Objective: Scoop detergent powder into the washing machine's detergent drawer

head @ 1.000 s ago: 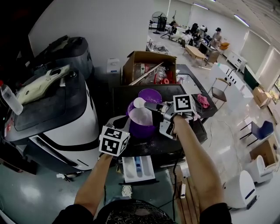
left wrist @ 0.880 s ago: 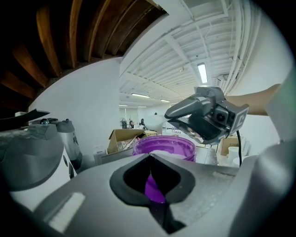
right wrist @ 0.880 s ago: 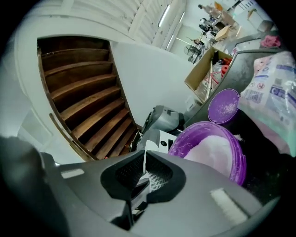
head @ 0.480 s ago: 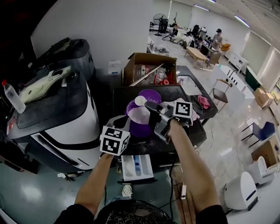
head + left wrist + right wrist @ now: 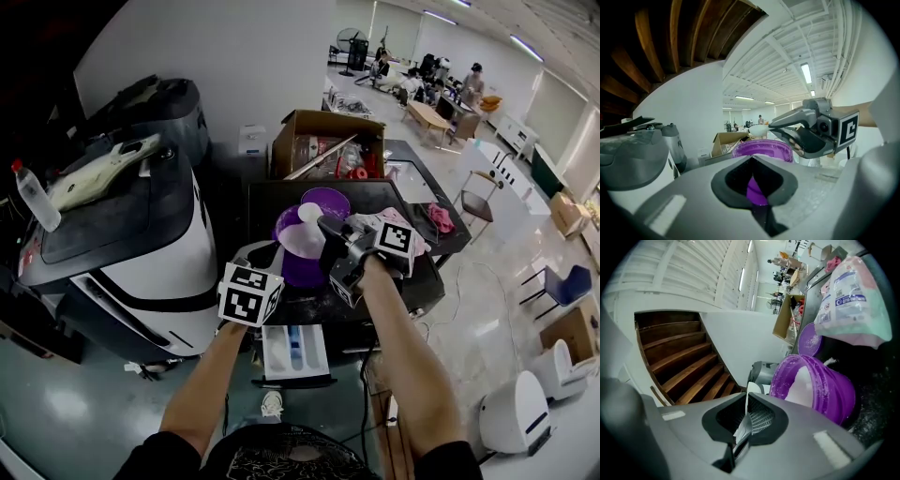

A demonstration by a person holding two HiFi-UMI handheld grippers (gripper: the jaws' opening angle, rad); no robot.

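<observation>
Both grippers are busy at the purple tub (image 5: 300,274): the left gripper (image 5: 755,186) is clamped on the tub's near wall. The right gripper (image 5: 744,422) is pinching the handle of the white scoop (image 5: 758,130), with the bowl just above the tub's rim. The tub's got white powder (image 5: 802,380) heaped inside and sits on the dark machine top (image 5: 311,303), with its lid (image 5: 326,201) just behind, a detergent bag (image 5: 853,296) beside it, and the drawer (image 5: 277,361) pulled open below.
</observation>
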